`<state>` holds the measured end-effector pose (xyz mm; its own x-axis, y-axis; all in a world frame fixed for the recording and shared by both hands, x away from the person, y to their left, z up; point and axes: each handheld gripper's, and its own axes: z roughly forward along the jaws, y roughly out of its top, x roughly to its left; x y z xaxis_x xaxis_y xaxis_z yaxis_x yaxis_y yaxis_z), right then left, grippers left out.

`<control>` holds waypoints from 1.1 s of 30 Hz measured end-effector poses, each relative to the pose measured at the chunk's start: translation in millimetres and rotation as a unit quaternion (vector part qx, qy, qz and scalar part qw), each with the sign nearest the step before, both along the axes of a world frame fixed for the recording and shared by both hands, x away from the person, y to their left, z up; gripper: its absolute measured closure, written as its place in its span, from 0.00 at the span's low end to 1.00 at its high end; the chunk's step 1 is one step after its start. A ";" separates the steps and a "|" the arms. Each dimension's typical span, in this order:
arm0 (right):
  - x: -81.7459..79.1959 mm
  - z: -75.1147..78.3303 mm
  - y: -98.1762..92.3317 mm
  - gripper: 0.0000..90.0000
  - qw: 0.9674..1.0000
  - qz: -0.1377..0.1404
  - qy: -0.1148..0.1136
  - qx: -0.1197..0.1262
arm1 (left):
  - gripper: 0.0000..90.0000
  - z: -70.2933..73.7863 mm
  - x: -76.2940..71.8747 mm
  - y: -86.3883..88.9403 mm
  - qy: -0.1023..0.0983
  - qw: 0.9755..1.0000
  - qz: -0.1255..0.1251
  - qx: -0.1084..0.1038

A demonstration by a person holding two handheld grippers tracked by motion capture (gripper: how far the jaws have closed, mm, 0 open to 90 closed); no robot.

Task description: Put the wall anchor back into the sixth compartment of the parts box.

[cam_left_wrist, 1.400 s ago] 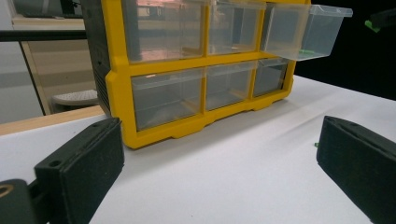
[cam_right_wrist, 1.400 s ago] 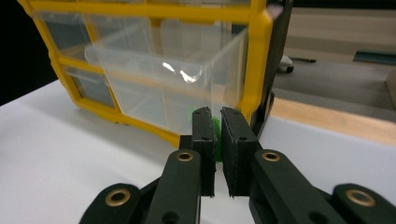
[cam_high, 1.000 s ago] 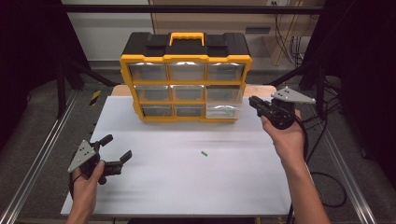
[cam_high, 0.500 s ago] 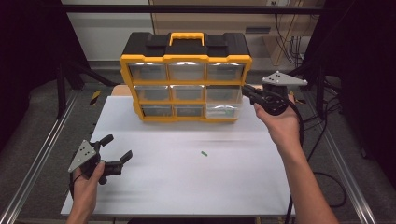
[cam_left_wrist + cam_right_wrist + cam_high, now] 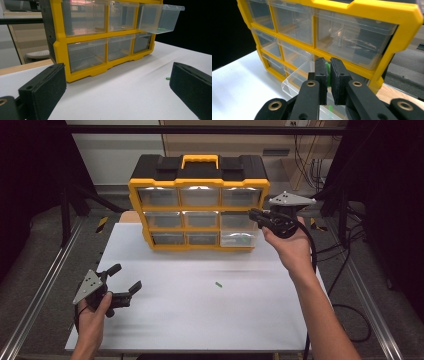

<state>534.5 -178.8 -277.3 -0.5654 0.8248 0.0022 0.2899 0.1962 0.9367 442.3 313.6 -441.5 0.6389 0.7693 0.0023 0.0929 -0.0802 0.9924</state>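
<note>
Right tool point(image 5: 327, 72) is clamped on a small green piece point(image 5: 327, 69), pinched between the black pads (only a sliver is seen at the jaw gap). In the high view the right tool point(image 5: 256, 215) is held at the organizer's right edge, level with the middle row, above the pulled-out bottom-right drawer point(image 5: 239, 238). In the right gripper view that clear drawer point(image 5: 294, 86) is seen directly below the jaws, with more green inside it just under them.

Left tool point(image 5: 126, 278) is held with jaws wide apart, nothing between them; it is low over the front-left of the surface point(image 5: 200, 320), well apart from the organizer point(image 5: 199, 205). In the left gripper view the two pads point(image 5: 43, 86) are seen far apart, aimed at the organizer point(image 5: 60, 50) across bare white surface point(image 5: 120, 95).

A second green piece point(image 5: 218, 283) lies loose on the surface, near the middle, in front of the organizer and between the two tools. It is also caught in the left gripper view point(image 5: 167, 78), just beside the far pad.

Organizer: yellow frame, black top, nine clear drawers in three rows; stood upright at the back of the surface. The open drawer point(image 5: 161, 17) is seen protruding in the left gripper view.
</note>
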 end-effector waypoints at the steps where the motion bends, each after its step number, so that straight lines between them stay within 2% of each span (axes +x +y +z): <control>1: 0.6 -0.5 0.9 0.94 1.000 0.001 0.001 -0.001 | 0.01 0.1 0.0 0.0 0.000 1.000 0.000 0.000; 13: 6.0 -5.5 11.1 0.94 1.000 0.006 0.010 -0.014 | 0.01 0.1 0.3 -0.9 -0.001 1.000 -0.001 0.000; 22: 17.3 -14.6 18.1 0.92 0.999 0.002 0.027 -0.030 | 0.01 -0.1 0.4 -0.7 0.000 1.000 -0.002 0.001; 28: 14.8 -14.4 20.6 0.67 0.999 -0.017 0.012 -0.029 | 0.01 -0.2 0.5 -1.3 0.000 1.000 -0.003 0.001; 29: 13.6 -14.1 20.5 0.62 0.999 -0.018 0.012 -0.029 | 0.01 -0.2 0.5 -1.2 0.000 1.000 -0.003 0.000; 31: 10.9 -13.5 20.3 0.45 0.999 -0.030 0.012 -0.033 | 0.01 -0.1 0.4 -1.1 0.000 1.000 -0.002 0.000; 33: 7.7 -13.8 18.4 0.36 0.999 -0.030 0.018 -0.033 | 0.01 -0.3 0.5 -1.4 0.001 1.000 -0.003 0.001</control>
<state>542.2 -160.4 -291.1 -0.5149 0.8566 -0.0347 0.3359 0.2388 0.9111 442.9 312.2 -441.9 0.6438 0.7652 0.0032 0.0937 -0.0830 0.9921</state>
